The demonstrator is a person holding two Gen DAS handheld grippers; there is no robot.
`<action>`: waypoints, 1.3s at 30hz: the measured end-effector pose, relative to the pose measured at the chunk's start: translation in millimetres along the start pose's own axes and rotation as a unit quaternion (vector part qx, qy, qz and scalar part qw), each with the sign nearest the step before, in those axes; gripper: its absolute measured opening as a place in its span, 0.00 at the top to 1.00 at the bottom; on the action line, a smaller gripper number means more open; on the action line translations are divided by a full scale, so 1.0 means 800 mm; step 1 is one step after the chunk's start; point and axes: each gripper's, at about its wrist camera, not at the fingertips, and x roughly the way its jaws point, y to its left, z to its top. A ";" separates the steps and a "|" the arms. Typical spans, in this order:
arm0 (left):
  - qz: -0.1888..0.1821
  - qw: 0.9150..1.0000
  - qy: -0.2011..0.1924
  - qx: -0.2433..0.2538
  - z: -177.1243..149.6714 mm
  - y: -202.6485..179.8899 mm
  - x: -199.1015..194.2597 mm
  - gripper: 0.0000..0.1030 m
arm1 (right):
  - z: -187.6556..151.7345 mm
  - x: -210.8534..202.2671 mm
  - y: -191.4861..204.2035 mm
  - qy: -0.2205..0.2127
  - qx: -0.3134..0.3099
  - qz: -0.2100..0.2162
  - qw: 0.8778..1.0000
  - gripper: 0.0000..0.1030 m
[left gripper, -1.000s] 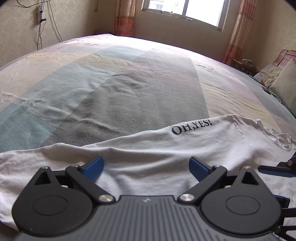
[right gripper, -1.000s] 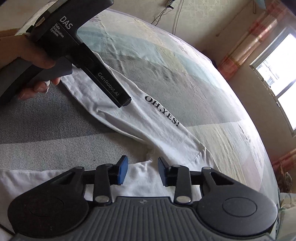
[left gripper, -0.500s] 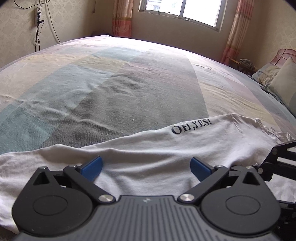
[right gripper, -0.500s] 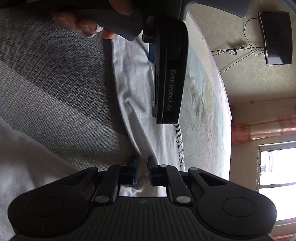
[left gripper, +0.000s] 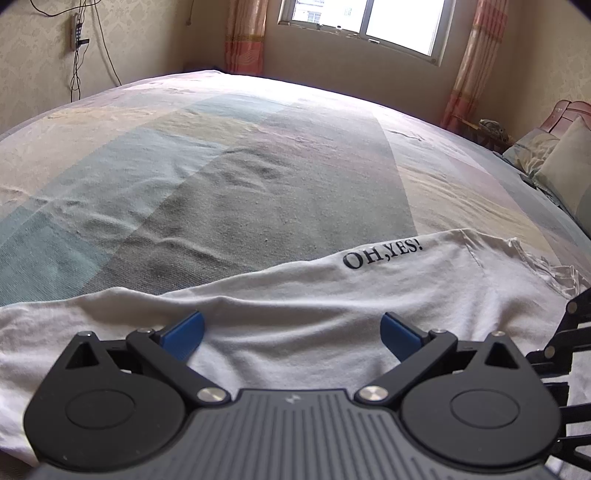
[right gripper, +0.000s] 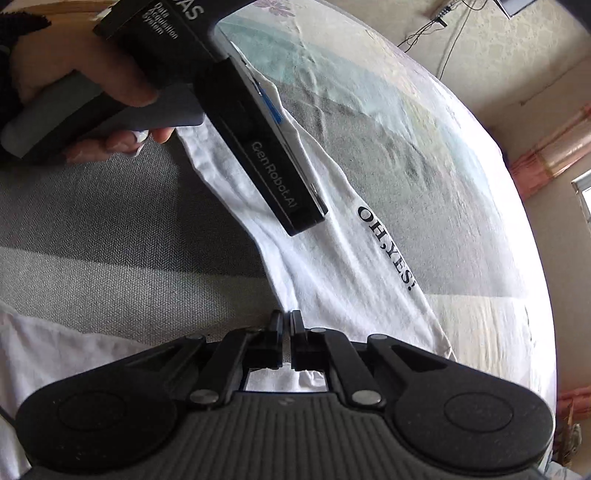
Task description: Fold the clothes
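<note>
A white T-shirt point(left gripper: 332, 295) printed "OH,YES!" point(left gripper: 382, 253) lies folded into a long band across the bed. My left gripper point(left gripper: 291, 328) hovers just over the band with its blue pads wide apart and nothing between them. In the right wrist view the T-shirt point(right gripper: 351, 258) runs diagonally. My right gripper point(right gripper: 287, 321) is closing, its jaws almost together with the shirt's near folded edge pinched between them. A hand point(right gripper: 74, 74) holds the left tool above the shirt's far end. The right tool's black linkage point(left gripper: 565, 343) shows at the right edge.
The bedspread point(left gripper: 258, 184) has wide grey, teal, cream and pink stripes. Pillows point(left gripper: 561, 166) lie at the right, before a wooden headboard. A window point(left gripper: 365, 22) with pink curtains and a wall with cables point(left gripper: 75, 37) stand beyond. More white cloth point(right gripper: 55, 350) lies at the lower left.
The right jaws have come together from partly apart onto the shirt's edge, and the right view swung about and back. The left gripper stays open in place.
</note>
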 end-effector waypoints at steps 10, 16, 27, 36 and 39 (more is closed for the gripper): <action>0.000 1.000 0.000 -0.002 0.000 0.001 -0.001 0.02 | -0.032 0.005 -0.059 0.036 0.127 -0.085 0.988 0.95; 0.002 1.000 0.002 -0.001 0.001 0.000 -0.002 0.02 | -0.029 0.012 -0.028 0.030 0.131 -0.047 0.990 0.95; 0.045 0.999 0.015 -0.008 0.011 0.005 -0.038 0.02 | 0.013 -0.007 -0.040 0.003 0.172 -0.073 0.982 0.92; 0.096 0.992 0.065 -0.044 0.000 0.054 -0.043 0.02 | -0.020 0.033 -0.063 0.040 0.316 0.009 0.948 0.85; 0.115 0.990 0.046 -0.066 0.005 0.070 -0.057 0.02 | -0.007 0.021 -0.078 0.015 0.343 0.004 0.939 0.83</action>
